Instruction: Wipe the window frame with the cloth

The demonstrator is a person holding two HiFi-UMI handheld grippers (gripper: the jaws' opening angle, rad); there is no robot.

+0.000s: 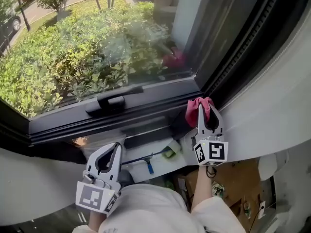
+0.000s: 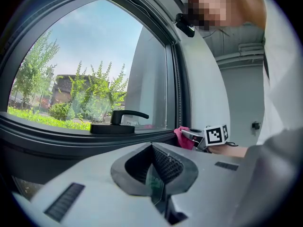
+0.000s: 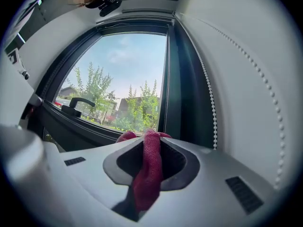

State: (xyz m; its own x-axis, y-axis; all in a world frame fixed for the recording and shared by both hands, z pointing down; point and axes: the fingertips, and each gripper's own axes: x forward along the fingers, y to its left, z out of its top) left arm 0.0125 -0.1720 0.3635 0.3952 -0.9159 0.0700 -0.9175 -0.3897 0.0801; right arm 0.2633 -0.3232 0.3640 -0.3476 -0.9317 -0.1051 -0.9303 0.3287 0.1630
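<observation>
The right hand-held gripper has its jaws closed on the red cloth, which runs up between them and bunches out past their tips, against the lower corner of the dark window frame just ahead. The left hand-held gripper is well off to the right one's left and lower down, jaws drawn together with nothing between them. The black window handle sits on the frame ahead of it.
</observation>
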